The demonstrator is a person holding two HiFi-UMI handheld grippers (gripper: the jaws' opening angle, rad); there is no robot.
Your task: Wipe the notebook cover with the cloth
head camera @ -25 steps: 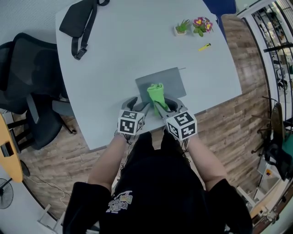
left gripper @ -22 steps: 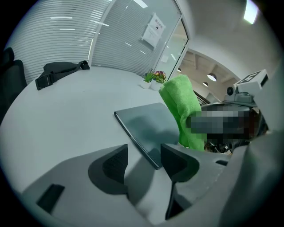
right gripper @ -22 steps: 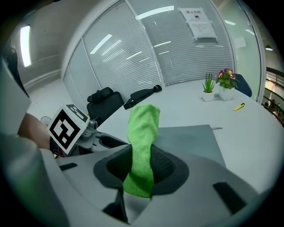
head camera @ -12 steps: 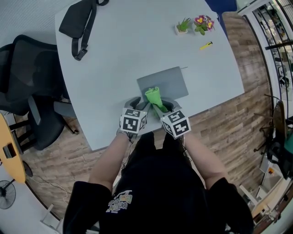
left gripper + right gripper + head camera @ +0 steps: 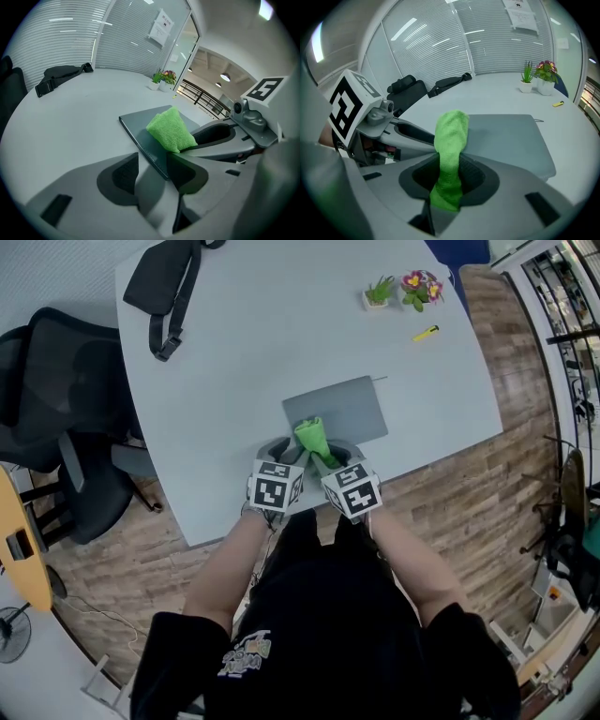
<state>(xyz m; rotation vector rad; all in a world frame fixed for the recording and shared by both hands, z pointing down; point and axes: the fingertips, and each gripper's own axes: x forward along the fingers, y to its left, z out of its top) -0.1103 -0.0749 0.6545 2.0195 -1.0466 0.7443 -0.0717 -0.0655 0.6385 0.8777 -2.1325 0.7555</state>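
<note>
Right gripper view: right gripper (image 5: pixel 450 183) jaws clamp the cloth (image 5: pixel 451 136) at the notebook's (image 5: pixel 511 140) near edge; left gripper's (image 5: pixel 152 169) jaws, just closing, straddle its corner, apart; wiping seems unstarted.

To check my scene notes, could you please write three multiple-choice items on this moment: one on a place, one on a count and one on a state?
1. Where does the black bag lie?
A. at the far left corner of the table
B. at its near edge
C. at its far right corner

2. How many potted plants stand on the table?
A. one
B. two
C. four

3. What is the right tool doing?
A. standing open and empty
B. clamping the green cloth
C. resting shut and empty

Answers:
1 A, the head view shows the bag at the far left.
2 B, two pots stand side by side.
3 B, the right gripper view shows both jaws pressed on the cloth.
</note>
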